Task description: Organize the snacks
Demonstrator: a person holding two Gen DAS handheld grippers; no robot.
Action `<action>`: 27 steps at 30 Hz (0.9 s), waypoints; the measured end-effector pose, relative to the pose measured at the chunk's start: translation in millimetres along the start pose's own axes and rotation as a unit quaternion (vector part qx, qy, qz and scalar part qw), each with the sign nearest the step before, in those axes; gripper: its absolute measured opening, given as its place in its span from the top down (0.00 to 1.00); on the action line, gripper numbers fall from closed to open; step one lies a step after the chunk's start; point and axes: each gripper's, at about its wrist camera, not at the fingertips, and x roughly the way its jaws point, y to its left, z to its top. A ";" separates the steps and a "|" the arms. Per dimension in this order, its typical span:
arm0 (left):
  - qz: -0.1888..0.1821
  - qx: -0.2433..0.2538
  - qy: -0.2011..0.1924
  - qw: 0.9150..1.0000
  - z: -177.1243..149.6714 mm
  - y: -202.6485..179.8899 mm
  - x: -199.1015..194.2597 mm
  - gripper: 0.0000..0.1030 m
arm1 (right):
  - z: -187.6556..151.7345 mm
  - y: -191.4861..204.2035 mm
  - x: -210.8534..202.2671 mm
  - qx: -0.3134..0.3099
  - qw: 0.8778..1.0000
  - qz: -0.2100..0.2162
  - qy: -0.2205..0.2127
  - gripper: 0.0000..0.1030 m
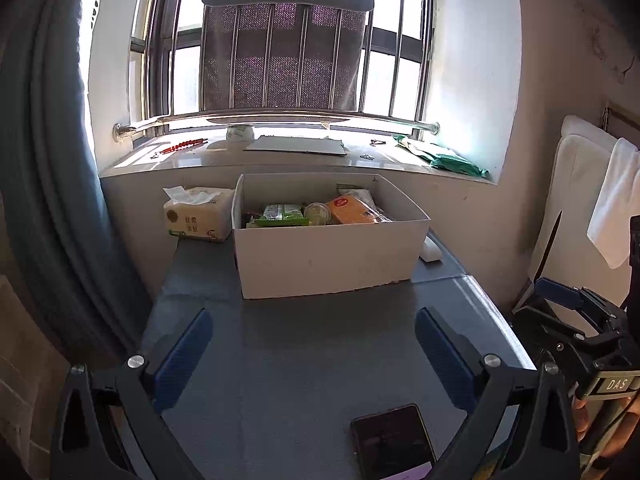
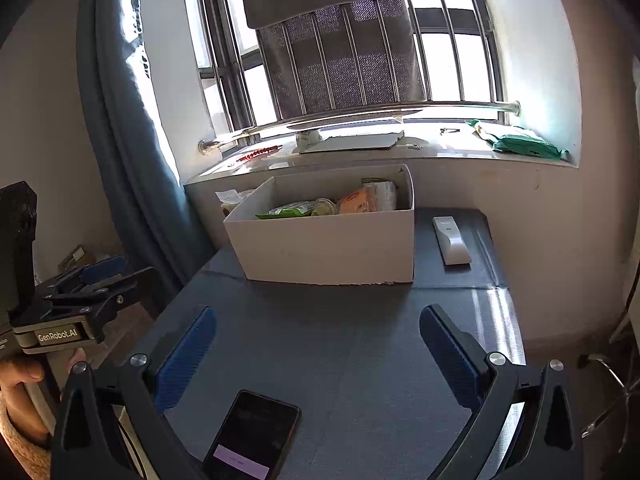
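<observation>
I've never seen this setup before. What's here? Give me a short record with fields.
setting: grey table under a barred window
box: white cardboard box, open, at the table's far side
contents: green packet, orange packet, small round tub
beside box: tissue pack on one side, white remote on the other
near edge: dark phone
left hand-held gripper: open, empty
right hand-held gripper: open, empty

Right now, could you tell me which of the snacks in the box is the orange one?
The flat orange packet on the right side of the white box; the round tub beside it is pale and the packet left of that is green.
</observation>
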 end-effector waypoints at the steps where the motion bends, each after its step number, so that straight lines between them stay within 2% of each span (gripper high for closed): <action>1: 0.000 0.001 -0.001 1.000 0.1 0.0 -0.2 0.00 | 0.1 0.0 -0.2 -0.001 1.000 -0.001 0.001 0.00; 27: -0.003 0.004 0.001 1.000 -0.4 0.4 1.1 0.00 | -1.9 6.2 4.3 -0.010 1.000 -0.006 0.010 0.00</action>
